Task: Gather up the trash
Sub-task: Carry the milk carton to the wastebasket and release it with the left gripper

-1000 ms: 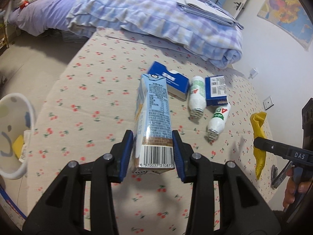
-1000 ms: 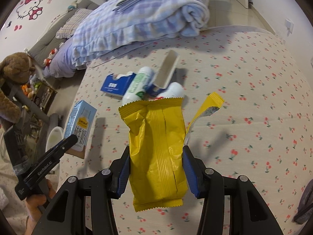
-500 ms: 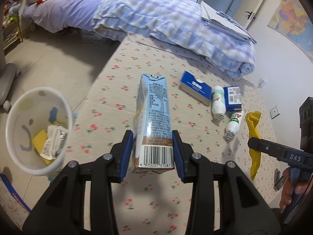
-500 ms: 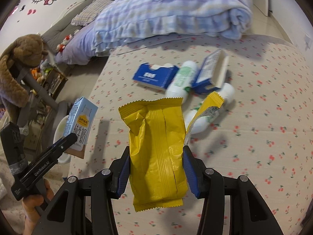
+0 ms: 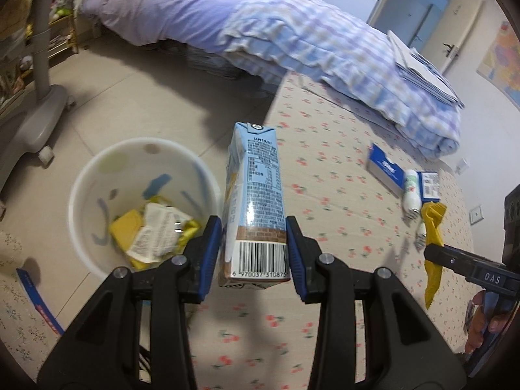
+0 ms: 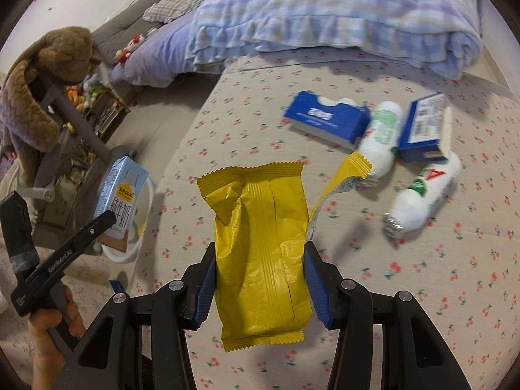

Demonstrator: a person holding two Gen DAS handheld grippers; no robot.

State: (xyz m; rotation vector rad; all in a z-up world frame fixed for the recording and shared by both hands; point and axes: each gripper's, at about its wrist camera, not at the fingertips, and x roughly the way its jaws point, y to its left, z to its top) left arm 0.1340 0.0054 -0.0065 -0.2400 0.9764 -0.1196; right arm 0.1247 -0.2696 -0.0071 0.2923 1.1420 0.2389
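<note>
My left gripper is shut on a light blue milk carton and holds it over the bed's left edge, beside the white trash bin on the floor. The bin holds yellow and white wrappers. My right gripper is shut on a yellow snack wrapper above the cherry-print bedspread. In the right wrist view the carton and bin show at left. Two white bottles and two blue boxes lie on the bed.
A folded plaid quilt lies across the far end of the bed. A grey wheeled stand stands on the floor to the left. A brown plush bear hangs at left. The wall is on the right.
My left gripper has carried the carton left, off the middle of the bed and up to the bin, which is now close. My right gripper has moved left with the wrapper.
</note>
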